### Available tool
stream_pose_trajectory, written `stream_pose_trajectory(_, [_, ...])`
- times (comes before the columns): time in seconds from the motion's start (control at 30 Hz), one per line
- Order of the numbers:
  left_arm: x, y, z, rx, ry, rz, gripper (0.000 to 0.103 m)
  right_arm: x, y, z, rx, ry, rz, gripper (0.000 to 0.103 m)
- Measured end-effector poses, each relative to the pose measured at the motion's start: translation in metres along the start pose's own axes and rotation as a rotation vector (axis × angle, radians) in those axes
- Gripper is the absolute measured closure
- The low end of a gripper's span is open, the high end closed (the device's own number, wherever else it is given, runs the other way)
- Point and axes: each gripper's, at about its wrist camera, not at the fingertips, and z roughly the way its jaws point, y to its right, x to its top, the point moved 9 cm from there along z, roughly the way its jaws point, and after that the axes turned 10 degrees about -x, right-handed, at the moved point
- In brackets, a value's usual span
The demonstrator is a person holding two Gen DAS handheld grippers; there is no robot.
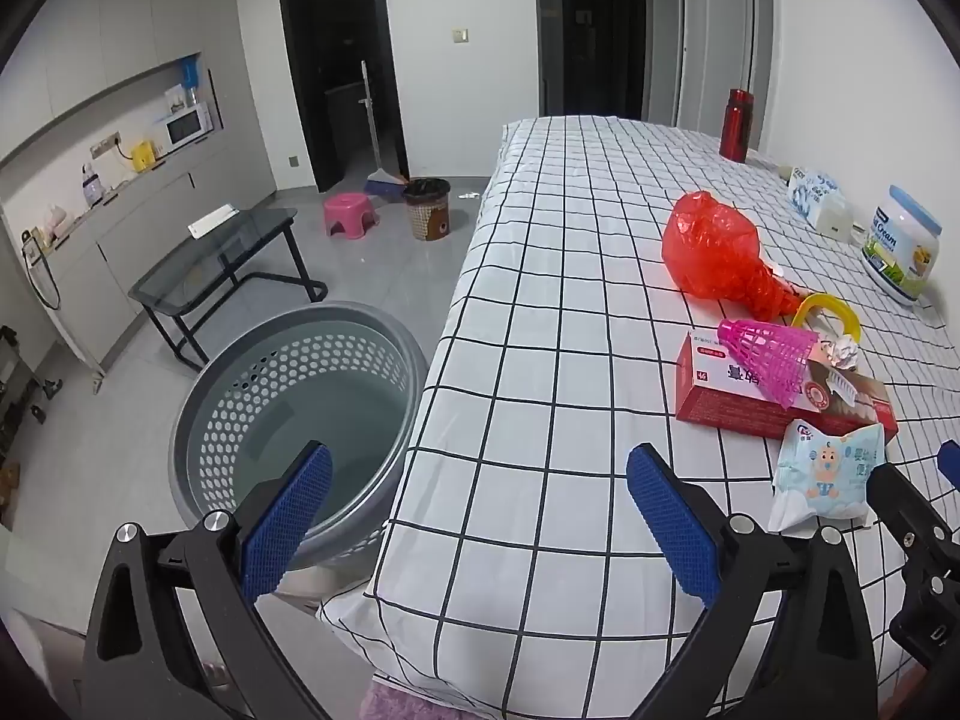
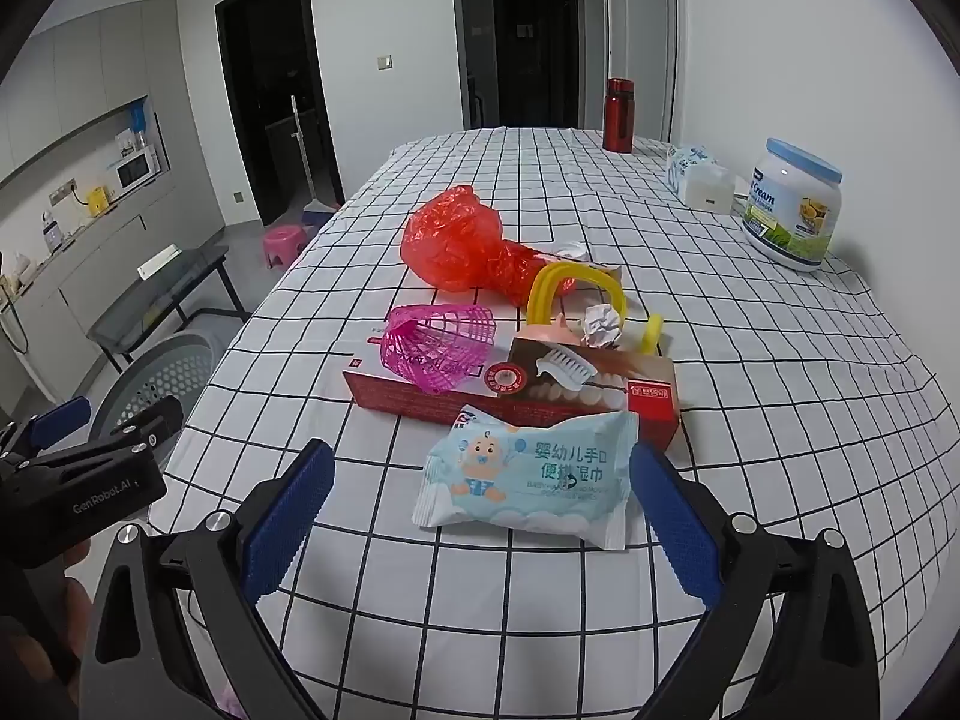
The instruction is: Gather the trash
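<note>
Beside the checked table (image 1: 540, 312), the grey basket (image 1: 300, 408) holds nothing; both jaws gape empty.

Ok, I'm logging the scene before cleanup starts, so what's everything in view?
wipes pack: 1, pale blue, nearest on table, between right fingers
box: 1, red, behind the pack
pink cone: 1, mesh, lying on the box
paper ball: 1, white, behind the box
yellow ring: 1, by the paper ball
red bag: 1, mid table
jar: 1, white with blue lid, right edge
tissue pack: 1, white and blue, beside jar
bottle: 1, red, far end
table: 1, white check cloth
basket: 1, grey, on floor left of table
stool: 1, pink, floor
bin: 1, brown, floor
glass table: 1, dark
left gripper: open, over table edge
right gripper: open
</note>
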Motion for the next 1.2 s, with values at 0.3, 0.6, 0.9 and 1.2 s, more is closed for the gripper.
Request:
stream_pose_trajectory(0.3, [0.000,0.000,0.000,-0.001,-0.001,0.000,0.006,0.002,0.000,-0.004,0.007,0.004,-0.003,0.009])
stream_pose_trajectory(0.6, [0.006,0.002,-0.003,0.002,0.000,0.001,0.006,0.003,0.000,-0.006,0.009,0.006,-0.002,0.009])
stream_pose_trajectory(0.9, [0.007,0.003,-0.006,0.004,0.003,0.001,0.006,0.001,-0.001,-0.010,0.013,0.017,-0.001,0.009])
stream_pose_trajectory(1.2, [0.019,0.002,-0.003,0.003,0.002,-0.002,0.006,0.002,0.000,-0.011,0.019,0.019,0.003,0.009])
